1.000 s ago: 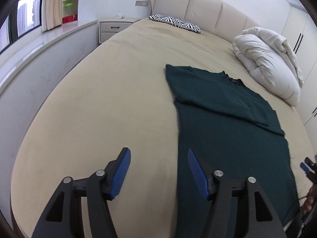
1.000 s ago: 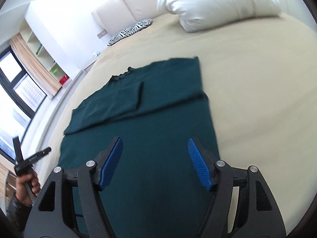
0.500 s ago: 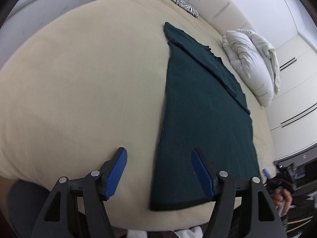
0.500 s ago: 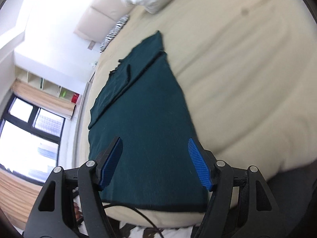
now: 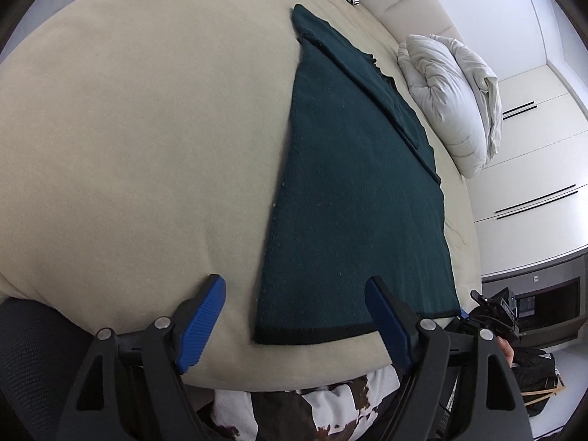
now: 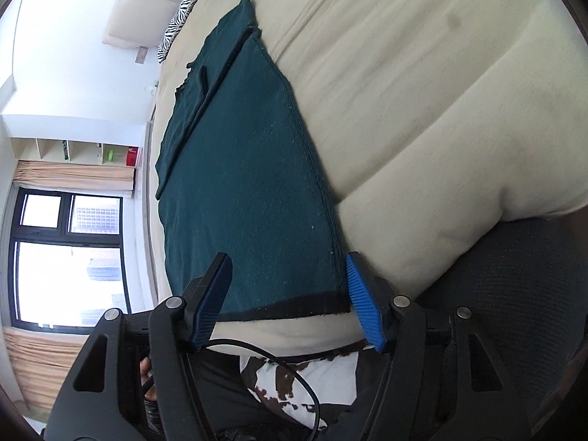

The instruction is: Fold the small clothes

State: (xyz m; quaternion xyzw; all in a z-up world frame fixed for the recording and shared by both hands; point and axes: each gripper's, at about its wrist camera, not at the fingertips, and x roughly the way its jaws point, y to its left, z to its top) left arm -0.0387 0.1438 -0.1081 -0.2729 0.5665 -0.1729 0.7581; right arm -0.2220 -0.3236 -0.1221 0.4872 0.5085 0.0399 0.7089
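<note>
While both jaws gape | green garment (image 5: 352,198) flat | bed (image 5: 147,147)

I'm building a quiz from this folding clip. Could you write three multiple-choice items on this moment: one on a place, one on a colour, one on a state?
1. Where does the dark green garment lie?
A. on the beige bed
B. on the floor
C. on the white duvet

2. What colour are the fingertip pads of the left gripper?
A. red
B. blue
C. yellow

3. How do the jaws of the right gripper stand?
A. shut on the hem
B. shut on nothing
C. open, holding nothing

Answers:
1. A, since the garment lies spread flat on the bed sheet, apart from the duvet.
2. B, since both ribbed pads show blue.
3. C, since the pads stand wide apart with the black hem lying in the gap, not pinched.
</note>
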